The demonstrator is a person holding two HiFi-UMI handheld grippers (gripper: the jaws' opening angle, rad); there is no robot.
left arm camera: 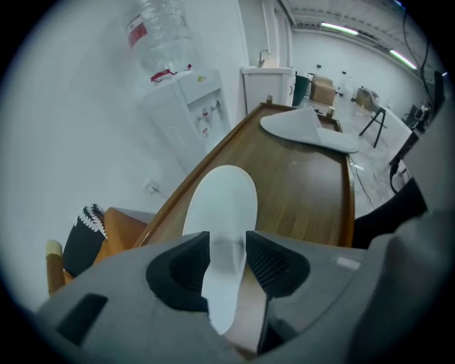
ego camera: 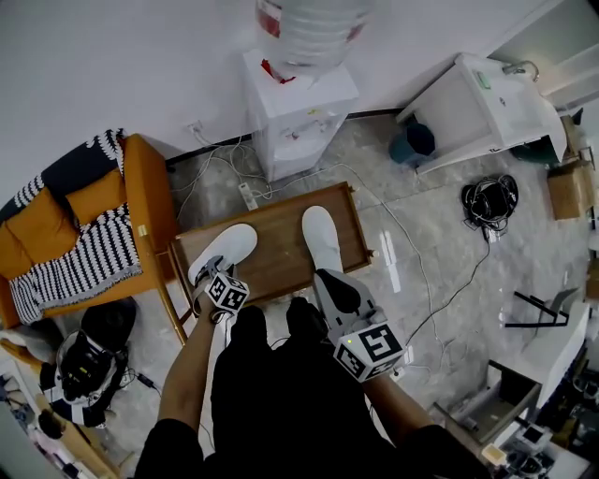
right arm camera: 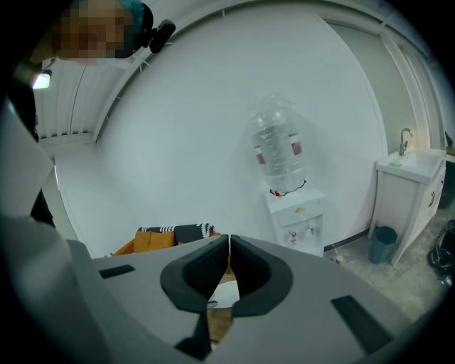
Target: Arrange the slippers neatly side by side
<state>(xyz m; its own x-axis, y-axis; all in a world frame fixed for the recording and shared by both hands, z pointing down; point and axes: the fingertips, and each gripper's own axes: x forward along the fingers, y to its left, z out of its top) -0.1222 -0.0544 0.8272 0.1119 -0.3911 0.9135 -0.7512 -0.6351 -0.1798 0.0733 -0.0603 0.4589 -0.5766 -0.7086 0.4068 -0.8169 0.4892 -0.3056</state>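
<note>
Nearest, the left gripper (left arm camera: 227, 259) holds its jaws apart around the heel of the left slipper (ego camera: 229, 248). The right gripper (right arm camera: 229, 264) is closed and empty, just short of the right slipper (ego camera: 321, 234). Both slippers lie apart on the wooden table (ego camera: 281, 260). At left stands an orange chair (ego camera: 150, 201). Beyond are a power strip (ego camera: 248, 195) and a water dispenser (ego camera: 298, 117); its bottle's red label (ego camera: 270, 17) is unreadable.

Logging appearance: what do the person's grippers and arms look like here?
The left gripper and the right gripper both have grey moulded bodies with black ribbed pads. Each carries a cube of black-and-white square markers: the left cube and the right cube. The person wears black short sleeves.
</note>
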